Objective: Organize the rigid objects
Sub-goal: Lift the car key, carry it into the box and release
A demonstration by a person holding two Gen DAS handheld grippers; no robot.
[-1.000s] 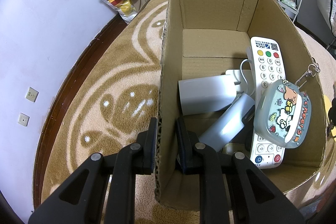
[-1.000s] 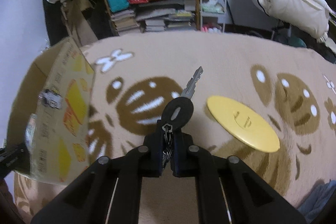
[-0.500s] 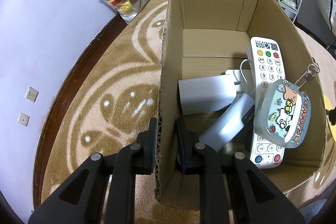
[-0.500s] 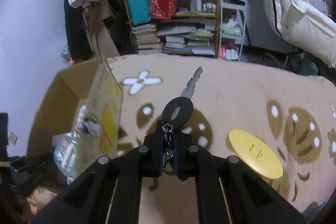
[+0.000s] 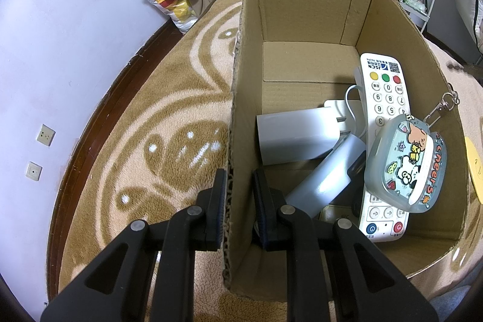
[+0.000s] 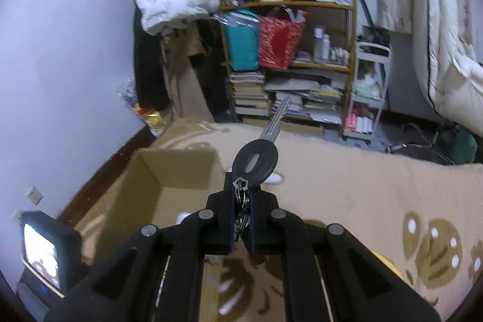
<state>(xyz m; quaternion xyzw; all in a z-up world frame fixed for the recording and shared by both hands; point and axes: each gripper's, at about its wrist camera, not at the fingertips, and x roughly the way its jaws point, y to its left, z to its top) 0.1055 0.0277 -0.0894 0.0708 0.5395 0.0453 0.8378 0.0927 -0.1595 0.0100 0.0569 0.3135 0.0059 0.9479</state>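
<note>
We hold the left gripper (image 5: 237, 201) closed on the near left wall of the cardboard box (image 5: 305, 8), one finger outside and one inside; a slack pinch here would let the box slide or tip on the soft carpet (image 5: 169, 125) when a load drops in. We hold the right gripper (image 6: 241, 201) closed on the ring end of the key (image 6: 256, 160), with the black head and blade standing free above the fingertips, over the carpet and just beside the box's right wall. The grip is narrow, so we judge that the key may pivot or slip out before it clears the wall. Inside the box, toward the right wall, the cartoon case (image 5: 404, 165) rests on the white remote (image 5: 386, 98), with a white adapter (image 5: 292, 138) and a grey cylinder (image 5: 326, 177) nearer the centre. A key released from height may bounce off this pile or wedge under it. The far left corner of the box floor is bare and offers the safer landing.
</note>
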